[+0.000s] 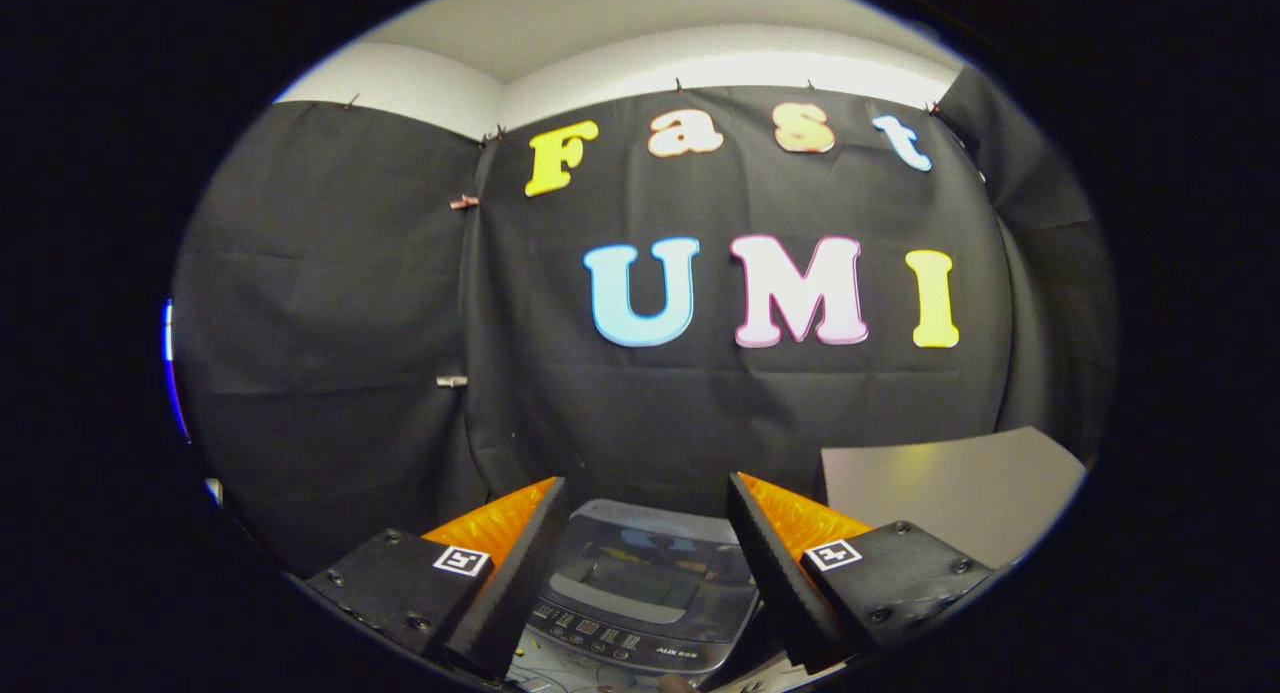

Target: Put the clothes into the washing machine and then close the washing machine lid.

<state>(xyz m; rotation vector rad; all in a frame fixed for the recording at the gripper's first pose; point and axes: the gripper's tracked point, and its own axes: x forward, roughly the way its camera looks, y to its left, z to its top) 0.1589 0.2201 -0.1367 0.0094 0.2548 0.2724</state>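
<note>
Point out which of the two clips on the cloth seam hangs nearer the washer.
The lower clip, the pale grey one. The pinkish clip hangs well above it. The washer lies below, between the open jaws.

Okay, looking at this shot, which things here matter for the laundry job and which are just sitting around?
For the job:
- washing machine, lid down, seen between the fingers
- gripper, fingers open, holding nothing

Just there:
- grey board beyond the right finger
- black cloth wall behind the machine
</note>
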